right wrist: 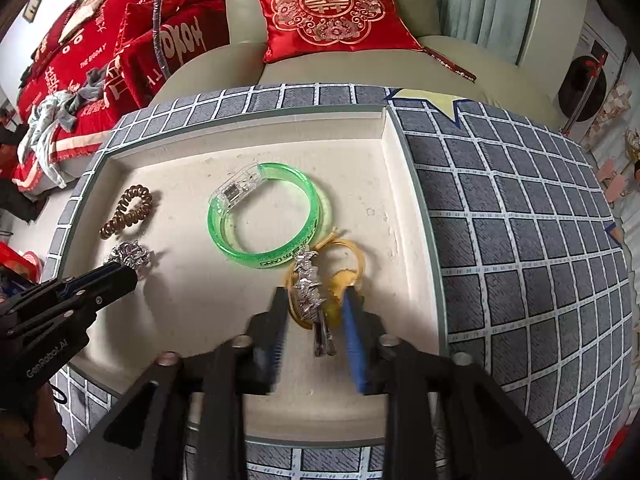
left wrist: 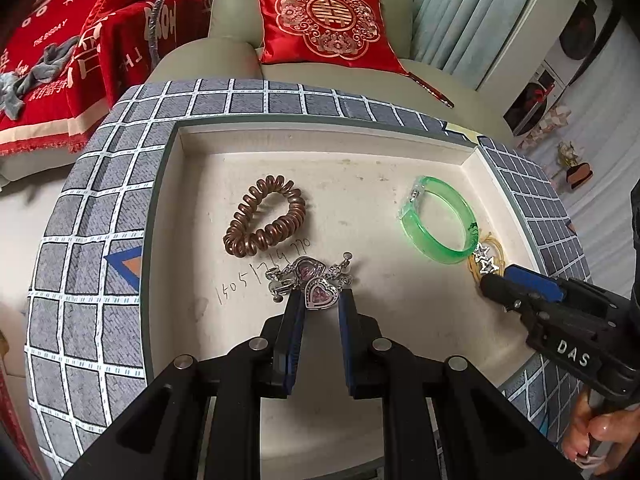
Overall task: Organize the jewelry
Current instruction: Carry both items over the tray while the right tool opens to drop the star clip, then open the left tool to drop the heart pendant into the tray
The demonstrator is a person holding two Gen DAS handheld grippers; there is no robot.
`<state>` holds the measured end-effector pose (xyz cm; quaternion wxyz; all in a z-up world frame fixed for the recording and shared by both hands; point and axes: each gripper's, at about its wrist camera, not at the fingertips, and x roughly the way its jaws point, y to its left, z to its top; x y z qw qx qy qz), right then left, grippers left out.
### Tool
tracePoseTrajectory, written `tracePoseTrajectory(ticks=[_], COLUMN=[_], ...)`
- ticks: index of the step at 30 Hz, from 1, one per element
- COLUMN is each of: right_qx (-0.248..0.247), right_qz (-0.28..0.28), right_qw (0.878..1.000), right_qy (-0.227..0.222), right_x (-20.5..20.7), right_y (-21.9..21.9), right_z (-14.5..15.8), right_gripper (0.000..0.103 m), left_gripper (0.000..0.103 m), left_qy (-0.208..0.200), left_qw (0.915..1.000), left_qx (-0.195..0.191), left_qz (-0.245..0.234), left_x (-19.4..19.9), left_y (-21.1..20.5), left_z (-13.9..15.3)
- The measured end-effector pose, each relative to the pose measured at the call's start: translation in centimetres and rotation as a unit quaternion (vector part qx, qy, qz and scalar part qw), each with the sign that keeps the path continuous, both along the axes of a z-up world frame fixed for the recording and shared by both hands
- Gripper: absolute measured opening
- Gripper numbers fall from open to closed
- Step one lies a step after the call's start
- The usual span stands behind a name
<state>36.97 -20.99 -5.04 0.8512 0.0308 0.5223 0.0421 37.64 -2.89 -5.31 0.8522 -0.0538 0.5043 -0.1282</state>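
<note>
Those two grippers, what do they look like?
Both are black, angular frames with round silver bolts and two flat blue-padded fingers. The right gripper carries white "DAS" lettering; the left gripper reads "GenRobot.AI". A dark sleeve shows beside the right one.

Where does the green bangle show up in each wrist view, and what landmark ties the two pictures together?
Left wrist view: green bangle lies right of centre in the tray, near its far right corner.
Right wrist view: green bangle lies near the picture's centre, just beyond the right tool.
Shared landmark: the brown coil hair tie, left of the bangle in both.
</note>
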Motion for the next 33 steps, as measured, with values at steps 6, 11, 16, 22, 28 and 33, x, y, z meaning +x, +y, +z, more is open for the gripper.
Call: tracePoseTrajectory(ticks=[6, 11, 16, 22, 28, 33], right_qx=[0.015, 0.028, 0.033, 0.041, 0.044, 0.047], right_qz=[-0.005, 0.002, -0.001, -0.006, -0.015, -0.020], right_qw=[1.000, 0.999, 0.999, 0.998, 0.998, 0.998], right_qy=[0.000, -0.022, -0.034, -0.037, -0.038, -0.033], right_x=[-0.3, -1.0, -1.7, -2.5, -3.1, -3.5], right_y=[0.0, 0.0, -0.2, -0.8, -1.5, -2.0], right_z=[-0.1, 1.7, 3.1, 3.8, 3.9, 3.9], right_gripper=[0.053, 0.057, 0.059, 0.059, 0.059, 0.059], left_gripper=[0.032, 0.032, 0.032, 0.032, 0.103, 0.103], left_qy=[-0.006, -0.008, -0.007, -0.009, -0.046, -0.045], left_qw=[0.9998, 0.9997, 0.9998, 0.9999, 0.9988, 0.9989], left_qx=[0.017, 0.021, 0.018, 0.012, 0.011, 0.015], left_qz=[-0.004, -0.002, -0.004, -0.004, 0.010, 0.004], left_x=[-0.6, -0.7, -0.7, -0.7, -1.3, -1.3], left_y=[-0.2, -0.3, -0.4, -0.5, -0.2, -0.4], left_z=[0.0, -0.1, 0.0, 0.4, 1.6, 1.9])
